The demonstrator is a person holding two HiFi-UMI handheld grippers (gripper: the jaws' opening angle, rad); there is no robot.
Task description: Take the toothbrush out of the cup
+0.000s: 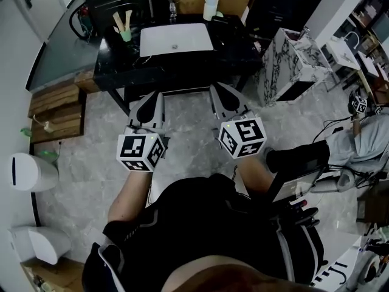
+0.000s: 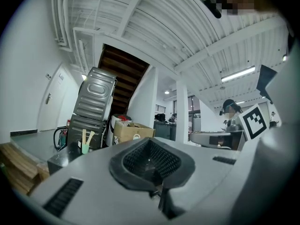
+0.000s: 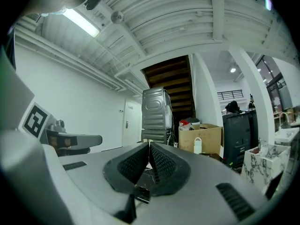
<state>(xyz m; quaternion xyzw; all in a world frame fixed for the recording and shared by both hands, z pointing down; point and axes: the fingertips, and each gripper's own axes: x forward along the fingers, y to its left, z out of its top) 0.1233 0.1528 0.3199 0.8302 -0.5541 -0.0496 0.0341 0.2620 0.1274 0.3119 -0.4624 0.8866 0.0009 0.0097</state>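
Head view: my left gripper (image 1: 155, 97) and right gripper (image 1: 219, 90) are both pressed together, nothing in them. The toothbrush (image 1: 119, 22) stands roughly upright, leaning a bit, in the green cup (image 1: 125, 36) on the black counter's (image 1: 121, 72) left corner, well ahead.

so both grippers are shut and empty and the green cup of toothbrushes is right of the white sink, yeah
No: the small green cup holding pale toothbrushes stands left of the white rectangular sink, per the head view. The left gripper and right gripper are shut and empty.
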